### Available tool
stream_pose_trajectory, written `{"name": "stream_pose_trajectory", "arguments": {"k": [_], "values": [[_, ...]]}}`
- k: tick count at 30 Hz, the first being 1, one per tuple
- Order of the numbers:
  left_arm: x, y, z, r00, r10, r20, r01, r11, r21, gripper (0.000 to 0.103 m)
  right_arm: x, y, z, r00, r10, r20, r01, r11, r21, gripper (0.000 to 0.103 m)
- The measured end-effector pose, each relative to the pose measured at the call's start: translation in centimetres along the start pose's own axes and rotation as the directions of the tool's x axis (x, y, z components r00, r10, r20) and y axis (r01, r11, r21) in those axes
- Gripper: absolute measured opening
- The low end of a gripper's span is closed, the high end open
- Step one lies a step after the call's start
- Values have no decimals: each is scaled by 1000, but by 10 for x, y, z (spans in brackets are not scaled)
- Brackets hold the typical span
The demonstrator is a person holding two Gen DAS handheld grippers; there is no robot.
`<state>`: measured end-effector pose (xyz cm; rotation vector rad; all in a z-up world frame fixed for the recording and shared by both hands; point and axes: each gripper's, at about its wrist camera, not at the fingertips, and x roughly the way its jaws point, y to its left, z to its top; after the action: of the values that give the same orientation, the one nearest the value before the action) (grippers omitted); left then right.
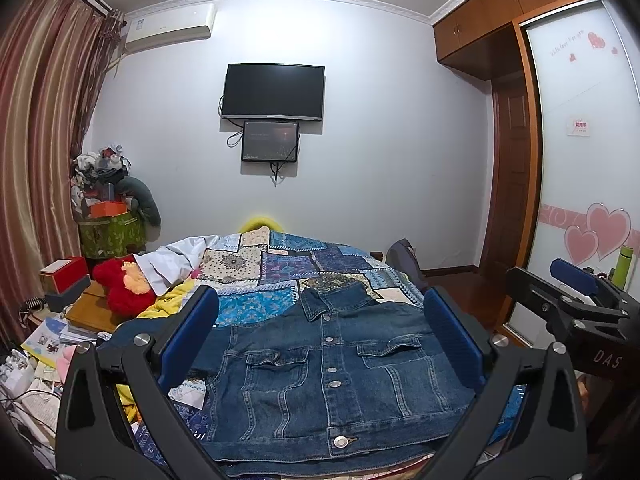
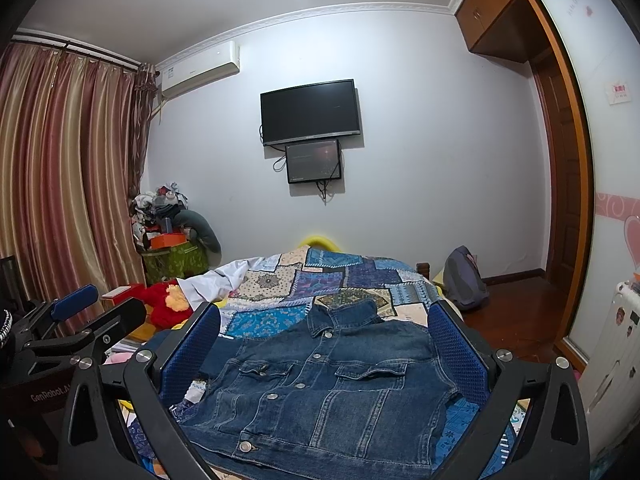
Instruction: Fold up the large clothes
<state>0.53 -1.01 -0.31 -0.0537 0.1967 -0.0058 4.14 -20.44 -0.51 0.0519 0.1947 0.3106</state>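
A blue denim jacket (image 1: pixel 328 376) lies front up and buttoned on the patchwork bedspread (image 1: pixel 280 268), collar toward the far end, sleeves tucked out of sight. It also shows in the right wrist view (image 2: pixel 324 388). My left gripper (image 1: pixel 320 332) is open and empty, held above the jacket's near part. My right gripper (image 2: pixel 324 340) is open and empty, also above the jacket. The right gripper shows at the right edge of the left wrist view (image 1: pixel 576 292); the left gripper shows at the left of the right wrist view (image 2: pixel 80 308).
A red plush toy (image 1: pixel 124 288) and a white garment (image 1: pixel 176 260) lie at the bed's left. A cluttered side table (image 1: pixel 48 344) stands left. A backpack (image 2: pixel 464 280) sits on the wood floor at the right, by the wardrobe (image 1: pixel 580 160). A TV (image 1: pixel 274 92) hangs ahead.
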Motion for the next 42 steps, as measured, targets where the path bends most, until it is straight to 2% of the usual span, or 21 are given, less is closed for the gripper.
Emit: {"name": "stream_pose_trajectory", "arguments": {"k": [42], "values": [[2,1,-4,1000,4,13,-4,1000,-13,103,8,0,-3,1000,-1,-10,1,1000,2,103]]}}
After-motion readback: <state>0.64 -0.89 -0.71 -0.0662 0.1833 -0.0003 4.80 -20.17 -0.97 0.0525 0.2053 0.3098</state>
